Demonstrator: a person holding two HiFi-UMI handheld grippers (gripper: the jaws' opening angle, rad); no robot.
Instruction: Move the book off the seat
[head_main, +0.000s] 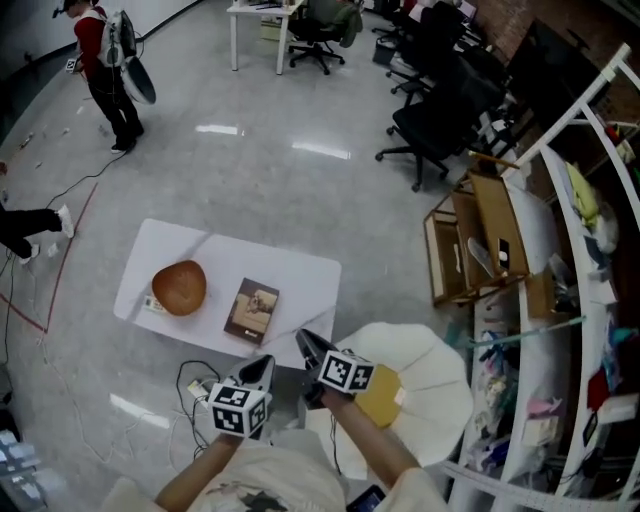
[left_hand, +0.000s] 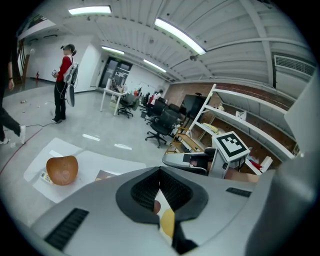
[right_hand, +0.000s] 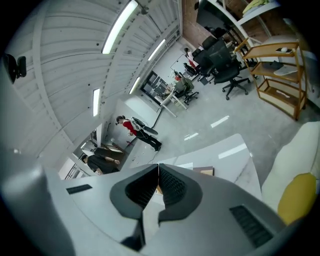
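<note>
left gripper (left_hand: 160, 170) jaws together, empty | right gripper (right_hand: 158, 166) jaws together, empty | book (head_main: 252, 310) on table (head_main: 300, 275), print unreadable

The head view is looking steeply down from above, the 2 gripper views are facing outward along their jaws — all 3 sharing the white table (head_main: 300, 280).

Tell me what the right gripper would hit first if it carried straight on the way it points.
Probably the book lying on the white table, or the table just beside it; depth is unclear.
</note>
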